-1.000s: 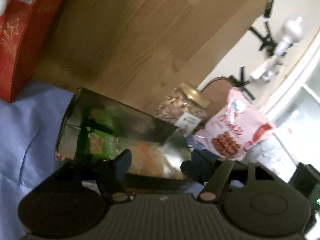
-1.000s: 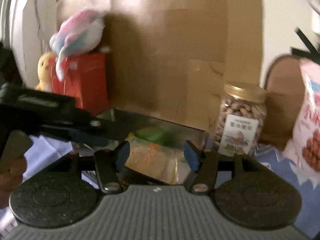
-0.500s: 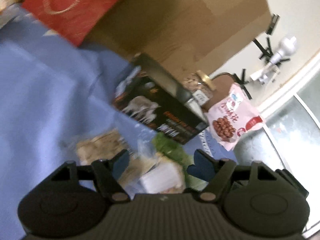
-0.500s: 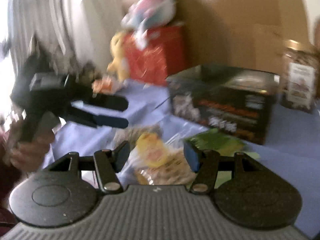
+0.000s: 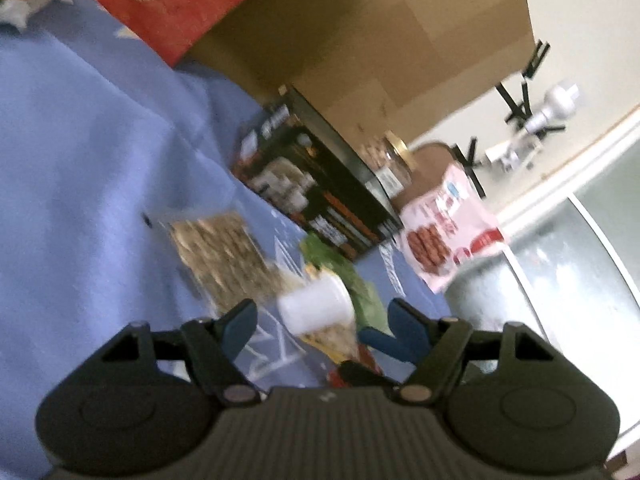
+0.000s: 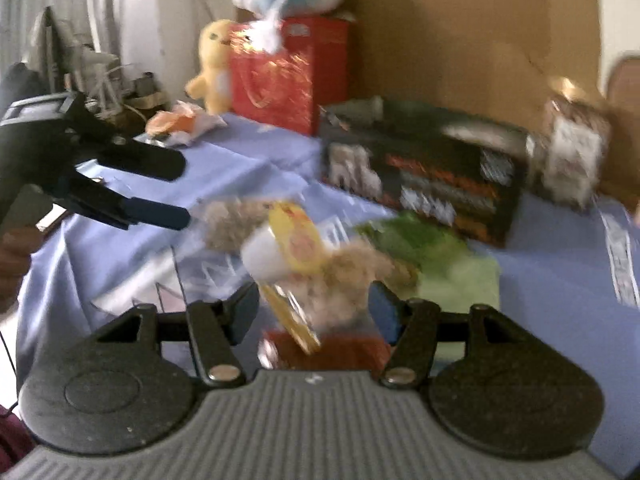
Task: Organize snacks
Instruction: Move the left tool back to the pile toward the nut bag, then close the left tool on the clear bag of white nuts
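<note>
One black box (image 6: 420, 176), one nut jar (image 5: 390, 160), one pink bag (image 5: 444, 236), perhaps four loose snack packets (image 6: 312, 264).

The left wrist view rolls hard, tilting the blue cloth (image 5: 80, 160) up the left of the frame; it looks down past its own fingers at the snack bags (image 5: 224, 256) close below; the right wrist view sits level and low, facing the cardboard (image 6: 460, 40) at the back; both share the black box (image 5: 320, 184) (image 6: 424, 176) and those bags (image 6: 304, 256).
</note>
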The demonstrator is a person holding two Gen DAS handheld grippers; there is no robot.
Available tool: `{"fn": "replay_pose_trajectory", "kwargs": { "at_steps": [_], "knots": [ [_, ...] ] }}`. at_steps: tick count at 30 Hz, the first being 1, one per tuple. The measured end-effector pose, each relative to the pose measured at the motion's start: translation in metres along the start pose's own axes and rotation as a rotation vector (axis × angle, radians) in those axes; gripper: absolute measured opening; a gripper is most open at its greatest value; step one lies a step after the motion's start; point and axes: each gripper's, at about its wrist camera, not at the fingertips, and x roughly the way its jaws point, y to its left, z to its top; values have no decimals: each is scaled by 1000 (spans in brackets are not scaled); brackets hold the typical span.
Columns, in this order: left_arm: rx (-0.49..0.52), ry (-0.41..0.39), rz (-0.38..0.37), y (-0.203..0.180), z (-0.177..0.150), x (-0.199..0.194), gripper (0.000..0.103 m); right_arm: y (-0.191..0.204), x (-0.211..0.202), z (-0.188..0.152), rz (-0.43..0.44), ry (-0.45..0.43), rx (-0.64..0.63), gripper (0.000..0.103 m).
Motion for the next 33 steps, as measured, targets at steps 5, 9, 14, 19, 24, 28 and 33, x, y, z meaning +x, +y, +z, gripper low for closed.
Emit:
{"fn": "replay_pose_trajectory", "kwargs": {
  "at_steps": [5,9,14,19,24,28,33],
  "knots": [
    [11,38,-16,-7,-10,9,73,4,2,-8,3,-13,5,38],
    [19,56,-26,-14,-18,12,73,7,-2,-7,1,-31,-2,23],
    [35,105,-59,-23,-25,23,73,-2,-22,-5,23,-54,56,7],
    [43,176,-86,-33,-32,46,81,-22,-57,-22,66,-22,99,7],
    [93,251,-98,-49,-40,72,83,-32,-90,-45,78,-19,95,15],
    [129,286,-64,-61,-45,89,83,-38,-95,-53,50,-56,114,51],
    [165,294,-22,-72,-46,96,84,-29,-80,-50,86,-65,53,56]
  ]
}}
